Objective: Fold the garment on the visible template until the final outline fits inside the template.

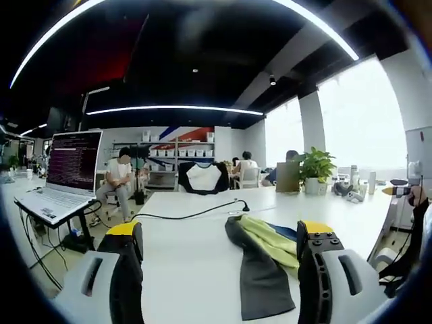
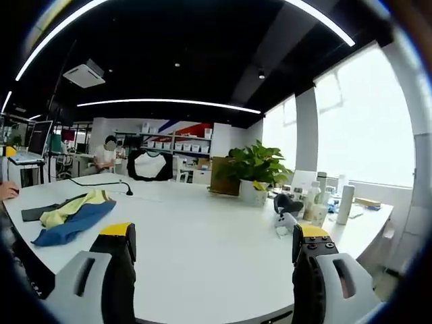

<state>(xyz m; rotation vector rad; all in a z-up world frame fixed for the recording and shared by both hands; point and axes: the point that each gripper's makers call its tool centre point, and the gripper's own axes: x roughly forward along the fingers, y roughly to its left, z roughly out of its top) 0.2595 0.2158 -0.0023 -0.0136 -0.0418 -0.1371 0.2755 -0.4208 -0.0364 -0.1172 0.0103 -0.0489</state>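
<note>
In the left gripper view, a laptop (image 1: 64, 177) is sitting open at far left, a black cable (image 1: 192, 214) is trailing across the white table (image 1: 196, 263), and the garment (image 1: 266, 260) is lying crumpled just left of the right jaw. The left gripper (image 1: 223, 260) is hovering, jaws wide and empty. In the right gripper view, the garment (image 2: 71, 216) is lying far left, a potted plant (image 2: 253, 172) is standing behind, bottles (image 2: 331, 199) at right; the right gripper (image 2: 212, 263) is gaping empty.
</note>
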